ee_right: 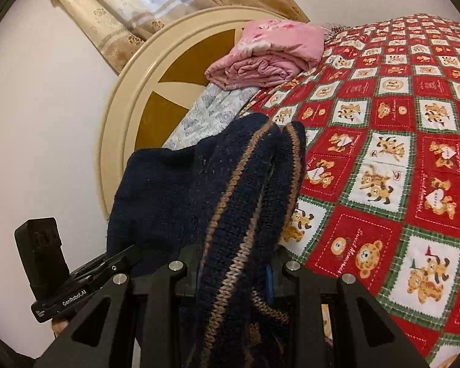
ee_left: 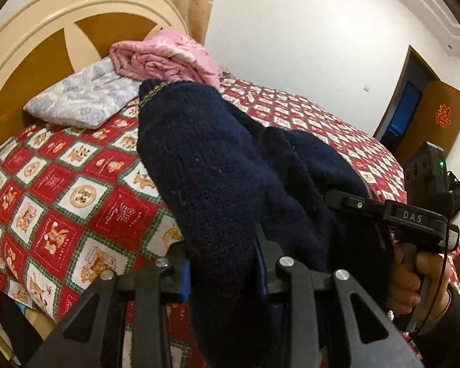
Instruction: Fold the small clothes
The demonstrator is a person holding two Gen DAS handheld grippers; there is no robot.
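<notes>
A dark navy knitted garment with brown-striped trim hangs between both grippers, held up above the bed. My left gripper is shut on one part of it; the knit bunches between the fingers and hides the tips. My right gripper is shut on the striped edge of the same garment. The right gripper also shows at the right of the left wrist view, pinching the garment, and the left gripper at the lower left of the right wrist view.
The bed has a red checked teddy-bear cover. A folded pink blanket and a pale blue floral pillow lie by the round cream headboard. A doorway is at the far right.
</notes>
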